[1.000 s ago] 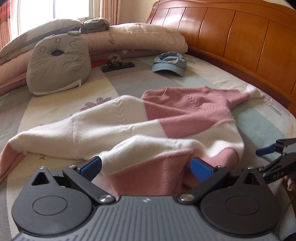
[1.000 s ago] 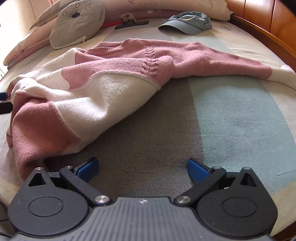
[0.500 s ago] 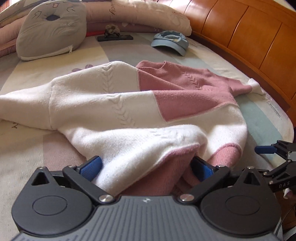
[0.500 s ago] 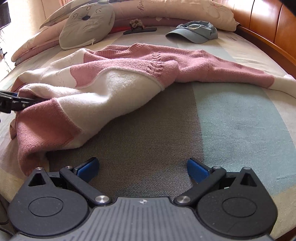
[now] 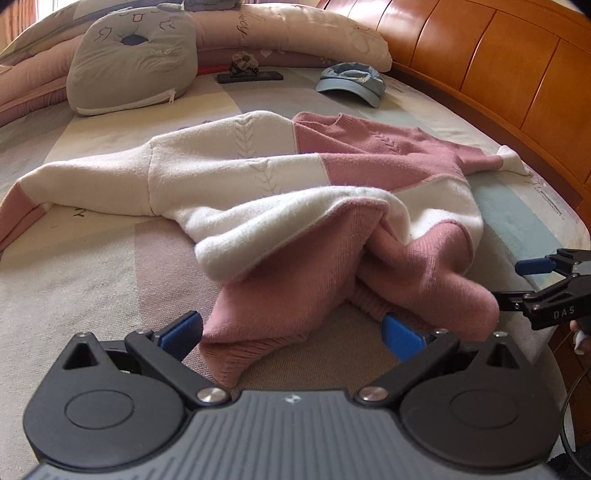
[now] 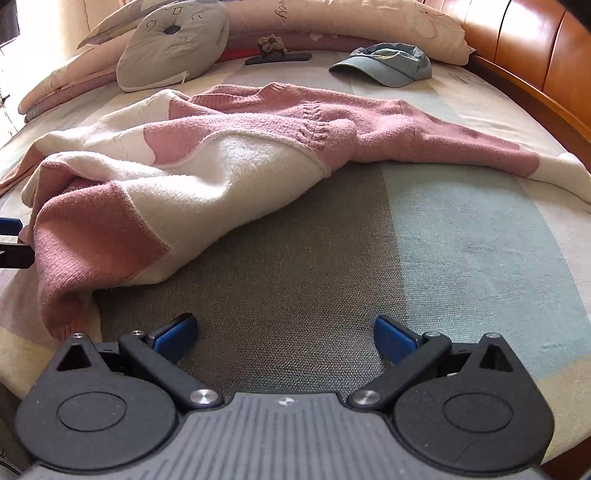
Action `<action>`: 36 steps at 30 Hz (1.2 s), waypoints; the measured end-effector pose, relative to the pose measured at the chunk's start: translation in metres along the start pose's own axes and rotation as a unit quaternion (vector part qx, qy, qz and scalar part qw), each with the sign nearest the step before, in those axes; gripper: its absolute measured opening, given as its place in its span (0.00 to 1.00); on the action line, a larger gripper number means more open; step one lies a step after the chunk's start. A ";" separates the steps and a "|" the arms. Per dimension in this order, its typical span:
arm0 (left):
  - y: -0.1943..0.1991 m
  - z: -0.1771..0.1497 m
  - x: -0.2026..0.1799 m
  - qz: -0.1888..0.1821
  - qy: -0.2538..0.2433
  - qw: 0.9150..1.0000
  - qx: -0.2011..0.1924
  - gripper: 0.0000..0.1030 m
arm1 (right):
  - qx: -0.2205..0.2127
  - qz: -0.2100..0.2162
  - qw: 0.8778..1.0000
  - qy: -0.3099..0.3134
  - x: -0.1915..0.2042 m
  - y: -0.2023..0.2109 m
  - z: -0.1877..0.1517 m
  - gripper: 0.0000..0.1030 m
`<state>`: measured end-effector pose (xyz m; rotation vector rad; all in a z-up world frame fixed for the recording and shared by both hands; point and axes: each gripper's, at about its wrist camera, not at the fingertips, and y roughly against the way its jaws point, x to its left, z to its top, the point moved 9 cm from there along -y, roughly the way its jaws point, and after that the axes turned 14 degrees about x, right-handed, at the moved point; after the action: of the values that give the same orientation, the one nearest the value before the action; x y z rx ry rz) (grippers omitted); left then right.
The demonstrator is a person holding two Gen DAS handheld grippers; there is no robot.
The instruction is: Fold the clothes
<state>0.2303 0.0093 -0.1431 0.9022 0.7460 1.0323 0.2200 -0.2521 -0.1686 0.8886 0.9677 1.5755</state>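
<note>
The pink-and-white sweater lies crumpled across the bed, sleeves stretched from 9 to 3 o'clock, collar toward 12, while both the left gripper and right gripper hold jaws wide, empty.

"DAS" in pale letters on the black body of the right gripper, seen at the right edge of the left wrist view. "cat" stitched small on the grey cushion, near its right side. Cursive lettering on the long pink pillow behind, too slanted to read with certainty. Faint print on the bedsheet by the headboard, illegible.
</note>
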 end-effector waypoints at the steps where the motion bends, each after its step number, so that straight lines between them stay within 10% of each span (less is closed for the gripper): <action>1: -0.002 -0.001 0.002 0.003 0.002 1.000 0.001 0.99 | 0.002 0.006 1.000 -0.001 0.002 0.005 -0.002 1.00; 12: -0.021 -0.017 0.013 0.035 0.006 0.999 0.005 0.99 | -0.007 0.101 0.994 0.052 0.055 0.021 -0.024 1.00; 19: -0.020 -0.021 0.012 0.046 0.017 0.999 0.004 0.99 | -0.007 0.031 0.993 0.116 0.069 0.007 -0.034 1.00; 36: 0.015 -0.034 -0.008 0.052 0.026 0.998 0.002 0.99 | -0.022 0.043 0.994 0.096 0.053 0.008 -0.039 1.00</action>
<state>0.1929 0.0140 -0.1437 0.9280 0.7502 1.1509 0.1716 -0.2065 -0.1731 0.7660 1.0365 1.7735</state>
